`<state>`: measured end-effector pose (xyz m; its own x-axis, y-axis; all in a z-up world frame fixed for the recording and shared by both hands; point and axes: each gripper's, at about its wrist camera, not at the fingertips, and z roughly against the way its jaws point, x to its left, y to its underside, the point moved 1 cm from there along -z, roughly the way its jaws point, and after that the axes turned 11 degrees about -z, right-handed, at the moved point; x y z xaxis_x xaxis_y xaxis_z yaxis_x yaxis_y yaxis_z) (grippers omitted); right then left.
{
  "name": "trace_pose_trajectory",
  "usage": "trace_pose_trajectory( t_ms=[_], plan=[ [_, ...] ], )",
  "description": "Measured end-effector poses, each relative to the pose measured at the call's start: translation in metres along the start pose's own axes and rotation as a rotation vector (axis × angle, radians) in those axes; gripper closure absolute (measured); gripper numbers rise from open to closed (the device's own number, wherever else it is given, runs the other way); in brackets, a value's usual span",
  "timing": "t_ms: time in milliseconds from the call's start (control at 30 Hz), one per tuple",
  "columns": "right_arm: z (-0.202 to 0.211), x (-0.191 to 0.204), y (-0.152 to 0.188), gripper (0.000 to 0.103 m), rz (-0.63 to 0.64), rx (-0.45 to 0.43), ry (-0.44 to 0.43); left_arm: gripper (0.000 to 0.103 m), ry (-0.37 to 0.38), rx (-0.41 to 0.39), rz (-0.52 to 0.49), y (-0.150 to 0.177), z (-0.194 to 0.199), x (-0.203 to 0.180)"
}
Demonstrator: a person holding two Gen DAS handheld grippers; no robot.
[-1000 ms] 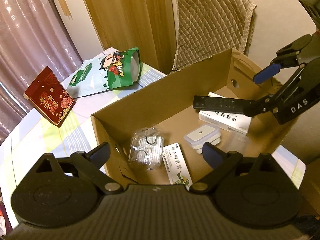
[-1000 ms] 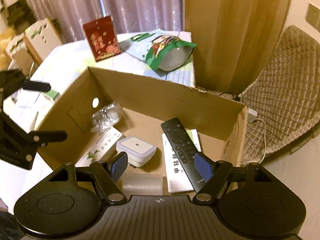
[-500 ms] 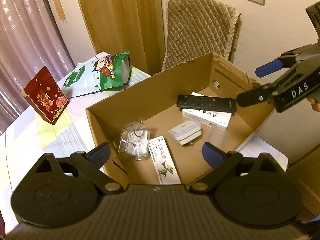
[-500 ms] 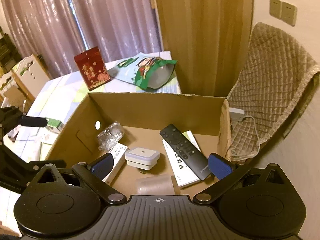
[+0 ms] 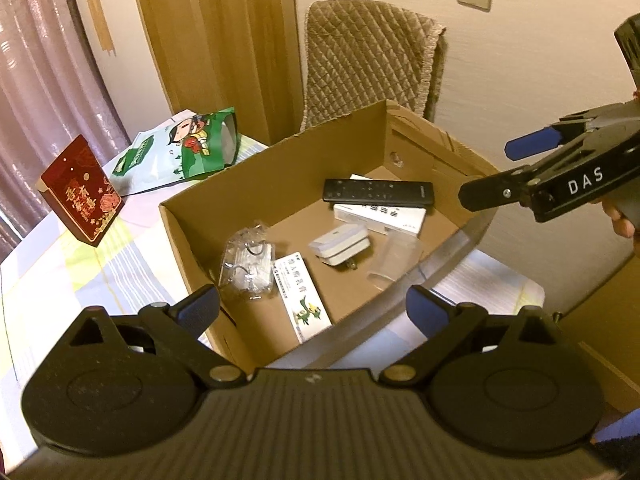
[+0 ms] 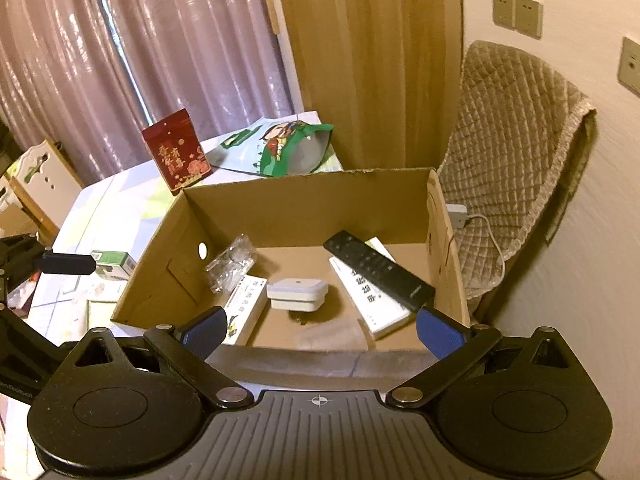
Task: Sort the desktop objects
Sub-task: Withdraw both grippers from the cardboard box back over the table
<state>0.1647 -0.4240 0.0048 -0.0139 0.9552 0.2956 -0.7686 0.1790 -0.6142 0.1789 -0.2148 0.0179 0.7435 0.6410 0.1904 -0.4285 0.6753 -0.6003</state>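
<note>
An open cardboard box (image 5: pixel 280 168) (image 6: pixel 304 196) stands on the table. Inside lie a black remote (image 5: pixel 378 192) (image 6: pixel 378 268) on a white carton (image 5: pixel 380 214) (image 6: pixel 370 300), a white plug adapter (image 5: pixel 340 242) (image 6: pixel 297 294), a clear bag of small parts (image 5: pixel 248 262) (image 6: pixel 231 263), a green-printed slim box (image 5: pixel 303 292) (image 6: pixel 245 309) and a clear plastic cup (image 5: pixel 394 258) (image 6: pixel 332 330). My left gripper (image 5: pixel 312 308) is open and empty above the box's near side. My right gripper (image 6: pixel 320 330) is open and empty above the box's edge; it also shows in the left wrist view (image 5: pixel 504 168).
A red gift box (image 5: pixel 82 196) (image 6: pixel 176 154) and a green snack bag (image 5: pixel 180 150) (image 6: pixel 280 146) lie on the checked tablecloth beyond the box. A small green carton (image 6: pixel 114 264) lies left of the box. A quilted chair (image 5: pixel 368 64) (image 6: pixel 508 148) stands behind.
My right gripper opened and let go of the remote, which now rests in the box on the white carton. Both grippers have pulled back and up from the box.
</note>
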Motion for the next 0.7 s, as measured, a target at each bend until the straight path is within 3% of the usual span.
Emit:
trace_pose_trajectory(
  t_ms=[400,700],
  plan=[
    [0.012,0.015,0.034,0.000,-0.060,-0.002,0.040,0.004,0.047,-0.008,-0.015,0.032,0.019,-0.004],
    [0.007,0.032,0.065,0.000,-0.097,0.044,0.065,0.004,0.074,0.006,0.012,0.068,0.033,0.004]
  ],
)
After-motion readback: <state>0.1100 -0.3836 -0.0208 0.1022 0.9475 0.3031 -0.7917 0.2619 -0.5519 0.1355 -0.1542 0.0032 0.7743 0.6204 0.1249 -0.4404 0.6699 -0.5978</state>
